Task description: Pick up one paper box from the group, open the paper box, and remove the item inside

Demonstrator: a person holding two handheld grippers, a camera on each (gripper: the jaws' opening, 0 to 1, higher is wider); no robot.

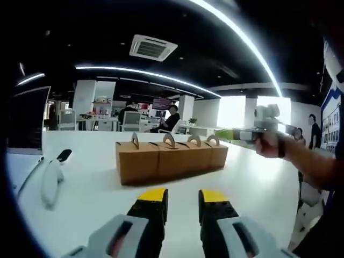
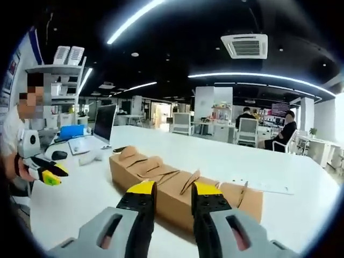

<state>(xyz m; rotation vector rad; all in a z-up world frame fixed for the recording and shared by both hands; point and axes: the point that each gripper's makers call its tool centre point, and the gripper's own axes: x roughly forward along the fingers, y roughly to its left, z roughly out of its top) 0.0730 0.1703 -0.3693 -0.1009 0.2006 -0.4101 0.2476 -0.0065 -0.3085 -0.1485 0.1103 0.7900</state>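
Boxes run in a row lengthwise ahead of my right gripper, jaws narrowly parted and empty, nearer than my left gripper.

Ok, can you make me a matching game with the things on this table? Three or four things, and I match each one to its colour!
Things:
1. paper boxes
2. table
3. left gripper jaw tips
4. monitor screen

Colours:
A. white
B. yellow
C. brown
D. dark

Pairs: 1-C, 2-A, 3-B, 4-D
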